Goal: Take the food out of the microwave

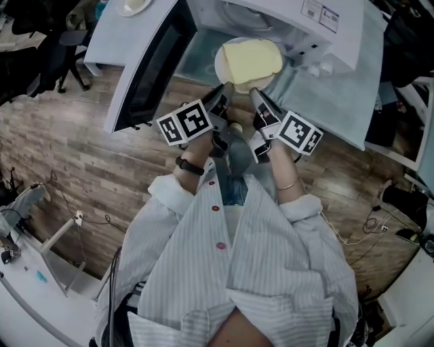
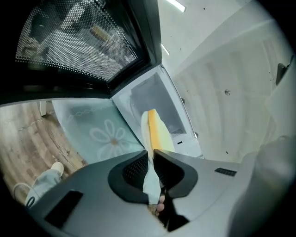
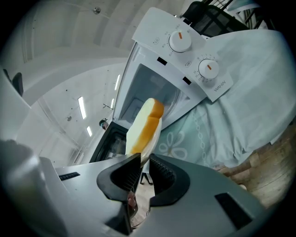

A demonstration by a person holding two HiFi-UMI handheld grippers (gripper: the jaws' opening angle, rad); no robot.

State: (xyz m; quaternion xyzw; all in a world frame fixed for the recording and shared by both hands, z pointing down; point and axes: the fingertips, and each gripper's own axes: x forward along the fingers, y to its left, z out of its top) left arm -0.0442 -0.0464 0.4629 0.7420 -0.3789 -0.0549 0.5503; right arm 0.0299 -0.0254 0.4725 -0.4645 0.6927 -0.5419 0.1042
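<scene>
Both tongs pinch the round white plate (image 1: 220,68) that carries a pale yellow bread slice (image 1: 251,59). The left gripper (image 1: 227,89) clamps its rim at 7 o'clock, and the right gripper (image 1: 255,93) clamps it at 5 o'clock. The plate hangs just outside the open white microwave (image 1: 271,13), over a pale green flowered cloth (image 1: 339,95).

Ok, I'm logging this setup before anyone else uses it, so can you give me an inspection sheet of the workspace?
Surface: pale green flower-print cloth, draped under the microwave.
Job's things: white microwave, door open; round white plate bearing a yellow slab of food, held in front of the opening.
Clutter: white dish beyond the door.
Grippers: left claw and right claw both shut on the plate's rim.
Cables: white cable on the floor.
Surroundings: wooden plank floor, black office chair.
</scene>
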